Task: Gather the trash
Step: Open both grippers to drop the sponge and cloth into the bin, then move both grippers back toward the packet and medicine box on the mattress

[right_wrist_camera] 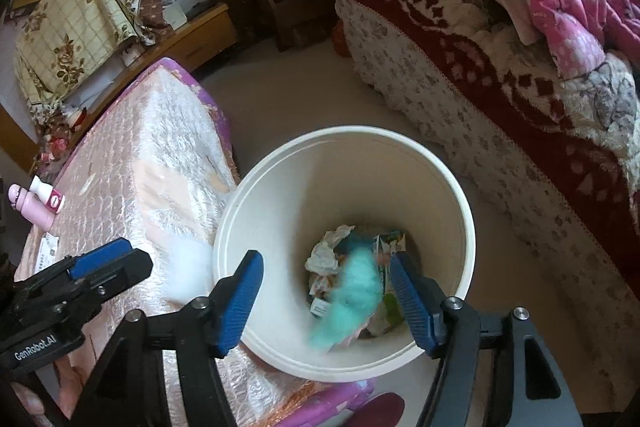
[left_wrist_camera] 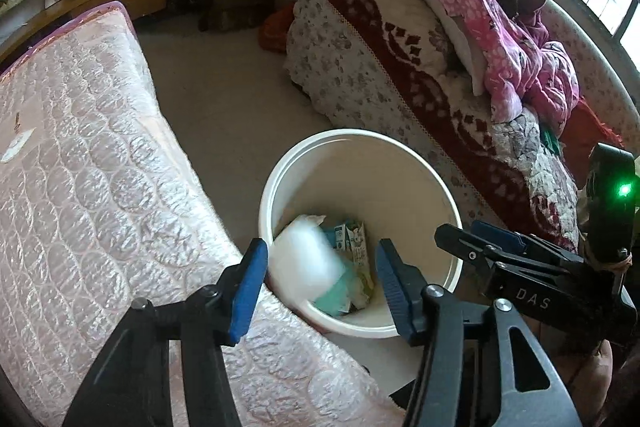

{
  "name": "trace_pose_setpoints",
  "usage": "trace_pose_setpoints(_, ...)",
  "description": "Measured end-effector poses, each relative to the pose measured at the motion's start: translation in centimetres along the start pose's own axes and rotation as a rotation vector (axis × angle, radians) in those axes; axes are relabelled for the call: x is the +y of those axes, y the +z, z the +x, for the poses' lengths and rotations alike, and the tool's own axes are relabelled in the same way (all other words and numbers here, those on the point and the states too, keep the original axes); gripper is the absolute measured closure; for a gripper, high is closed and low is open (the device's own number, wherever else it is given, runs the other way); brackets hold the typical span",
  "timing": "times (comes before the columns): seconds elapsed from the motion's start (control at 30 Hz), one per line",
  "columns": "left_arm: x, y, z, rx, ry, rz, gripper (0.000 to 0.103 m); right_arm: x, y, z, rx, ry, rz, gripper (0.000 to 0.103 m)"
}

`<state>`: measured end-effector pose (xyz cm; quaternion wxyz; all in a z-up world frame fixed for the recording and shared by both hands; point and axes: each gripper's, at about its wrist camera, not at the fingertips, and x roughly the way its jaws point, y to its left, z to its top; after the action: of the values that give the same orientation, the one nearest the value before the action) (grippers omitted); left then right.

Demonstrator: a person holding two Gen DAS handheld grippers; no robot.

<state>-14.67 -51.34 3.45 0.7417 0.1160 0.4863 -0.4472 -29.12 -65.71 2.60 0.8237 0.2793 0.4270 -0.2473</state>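
A: Where does each piece lie from the jaws?

B: Left gripper (left_wrist_camera: 320, 287), jaws apart, nothing pressed: a blurred white soft wad (left_wrist_camera: 304, 263) lies between them, at the near rim of the round white plastic bin (left_wrist_camera: 400, 139). Right gripper (right_wrist_camera: 326, 297), jaws likewise apart: a blurred teal crumpled scrap (right_wrist_camera: 352, 295) lies between them, over the bin's littered bottom.

A: Which is better centred?

B: Probably the right; the left sits over the rim beside the quilted pink mattress (left_wrist_camera: 80, 147).

Both cameras look steeply down from close above the white bin (left_wrist_camera: 420, 183) (right_wrist_camera: 436, 183), each past its own blue fingers. They share the bin, the pink mattress's (left_wrist_camera: 88, 147) (right_wrist_camera: 152, 163) corner and the floral bed (left_wrist_camera: 360, 67) (right_wrist_camera: 460, 67) opposite.
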Motion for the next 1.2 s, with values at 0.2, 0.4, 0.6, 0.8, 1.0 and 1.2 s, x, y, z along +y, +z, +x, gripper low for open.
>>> trace_pose_setpoints(0.2, 1.2, -0.7, -1.9, -0.031, 0.064, -0.007, 0.046, 1.2, -0.8, -0.2, 0.000, 0.006, -0.023, 0.033)
trace_pose_setpoints(0.4, 3.2, -1.3, -4.4, -0.077, 0.125, -0.018, 0.046, 3.9, -1.1, -0.9, -0.018, 0.008, -0.078, 0.033)
trace_pose_setpoints(0.6, 6.3, -2.6, -7.3, -0.111, 0.182, -0.047, 0.046, 7.2, -1.7, -1.3, -0.023, 0.040, -0.127, 0.033)
trace_pose_setpoints(0.8, 10.0, -4.2, -10.2, -0.134, 0.246, -0.098, 0.046, 11.5, -2.7, -1.4, -0.012, 0.084, -0.191, 0.033)
trace_pose_setpoints(1.0, 13.6, -5.9, -12.8, -0.157, 0.283, -0.168, 0.046, 15.9, -3.8, -1.3, -0.003, 0.118, -0.262, 0.033)
trace_pose_setpoints(1.2, 17.7, -8.3, -15.7, -0.169, 0.318, -0.229, 0.046, 20.0, -5.1, -0.8, 0.028, 0.163, -0.318, 0.033)
